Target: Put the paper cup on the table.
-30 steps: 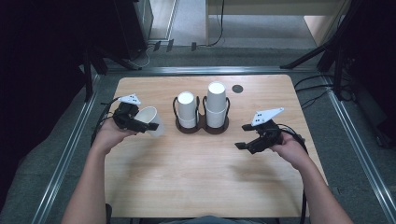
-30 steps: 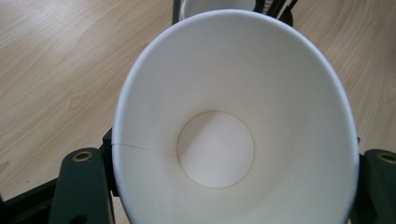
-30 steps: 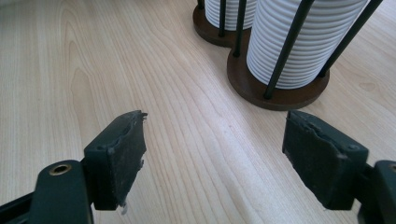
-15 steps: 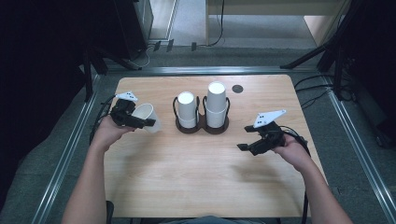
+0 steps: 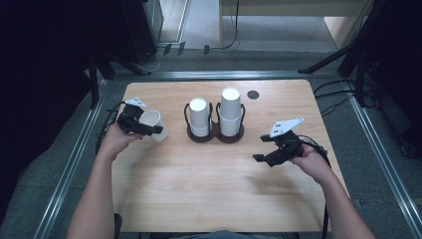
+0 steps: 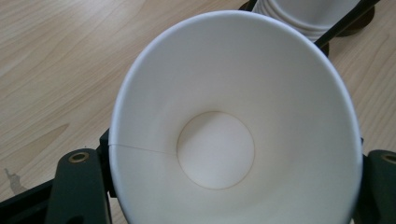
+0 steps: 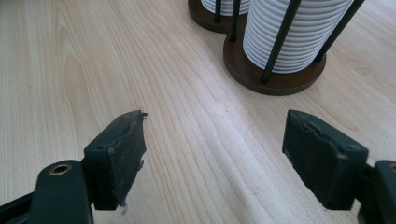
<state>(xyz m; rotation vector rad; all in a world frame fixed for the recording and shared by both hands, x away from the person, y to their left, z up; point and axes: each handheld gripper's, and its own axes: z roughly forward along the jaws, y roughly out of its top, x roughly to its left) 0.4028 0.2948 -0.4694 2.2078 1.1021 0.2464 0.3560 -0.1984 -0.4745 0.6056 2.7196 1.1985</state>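
Observation:
My left gripper is shut on a white paper cup at the table's left side. The cup is tipped, and its open mouth faces the camera in the left gripper view, where the cup sits between the two black jaws. A dark wooden double holder stands at the table's middle with two stacks of white cups, a shorter left stack and a taller right stack. My right gripper hangs open over bare wood right of the holder, its fingertips wide apart with nothing between them.
The holder's round base and a ribbed cup stack lie just ahead of the right gripper. A small dark disc sits in the tabletop near the far edge. Metal rails run along the table's sides.
The left gripper has turned the cup over onto its side and drawn it slightly toward the person. The right gripper has sunk a little toward the near edge.

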